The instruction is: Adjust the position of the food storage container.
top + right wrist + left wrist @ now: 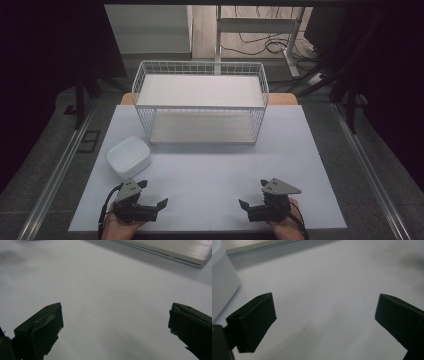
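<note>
A white wire rack (200,102) with two shelves stands at the back middle of the white table (210,170). A white square bowl (128,156) sits at the front left. My left gripper (152,192) rests near the front edge, just below that bowl, jaws wide open and nothing between them; the bowl's side (220,280) shows at the left of the left gripper view. My right gripper (254,193) lies at the front right, jaws also spread wide over bare table, with the rack's lower shelf edge (175,250) ahead of it.
A wooden table edge (282,98) peeks out behind the rack. Metal rails (60,165) run along both sides of the table. Desk legs and cables (265,42) lie on the floor beyond. Open surface lies between the two grippers.
</note>
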### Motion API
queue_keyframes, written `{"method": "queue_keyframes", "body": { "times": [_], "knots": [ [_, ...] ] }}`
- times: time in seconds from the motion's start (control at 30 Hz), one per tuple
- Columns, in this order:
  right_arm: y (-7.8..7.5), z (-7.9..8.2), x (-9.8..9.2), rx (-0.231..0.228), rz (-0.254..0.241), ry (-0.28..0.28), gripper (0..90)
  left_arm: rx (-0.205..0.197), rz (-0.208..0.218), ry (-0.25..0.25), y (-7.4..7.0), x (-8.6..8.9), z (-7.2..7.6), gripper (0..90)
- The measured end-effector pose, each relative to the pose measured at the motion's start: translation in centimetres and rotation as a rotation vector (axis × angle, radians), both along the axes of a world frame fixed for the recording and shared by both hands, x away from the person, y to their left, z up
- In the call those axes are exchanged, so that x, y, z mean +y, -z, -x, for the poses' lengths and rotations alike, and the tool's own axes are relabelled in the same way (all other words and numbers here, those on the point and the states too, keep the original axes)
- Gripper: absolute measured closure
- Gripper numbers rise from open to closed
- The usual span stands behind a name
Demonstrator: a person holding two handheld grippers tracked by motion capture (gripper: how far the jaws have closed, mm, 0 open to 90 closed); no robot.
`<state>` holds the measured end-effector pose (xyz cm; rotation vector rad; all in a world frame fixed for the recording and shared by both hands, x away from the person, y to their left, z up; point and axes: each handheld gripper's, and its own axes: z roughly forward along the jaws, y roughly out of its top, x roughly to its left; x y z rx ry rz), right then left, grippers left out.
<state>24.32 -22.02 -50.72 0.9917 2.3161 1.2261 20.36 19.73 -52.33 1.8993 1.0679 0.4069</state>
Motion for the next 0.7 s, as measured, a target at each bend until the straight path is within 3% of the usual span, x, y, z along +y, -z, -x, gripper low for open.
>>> {"method": "queue_keyframes", "body": {
  "times": [0.37, 0.53, 0.6, 0.63, 0.7],
  "knots": [
    [-0.1, 0.0, 0.1, -0.004, -0.011, 0.013, 0.0, -0.040, 0.014, -0.019, -1.3, 1.4, -0.6, 30.5],
    [-0.1, 0.0, 0.2, -0.006, -0.004, 0.009, 0.0, -0.038, 0.033, -0.063, -1.6, 2.6, -1.5, 46.9],
    [-0.1, 0.0, 0.2, -0.006, -0.001, 0.012, 0.0, -0.031, 0.043, -0.078, -1.9, 3.1, -2.0, 59.9],
    [-0.1, 0.0, 0.2, -0.006, -0.001, 0.012, 0.0, -0.028, 0.053, -0.082, -2.0, 3.3, -2.2, 59.9],
    [-0.1, 0.0, 0.2, -0.003, -0.002, 0.013, 0.0, -0.022, 0.060, -0.089, -2.2, 3.7, -2.6, 69.0]
  ]
}}
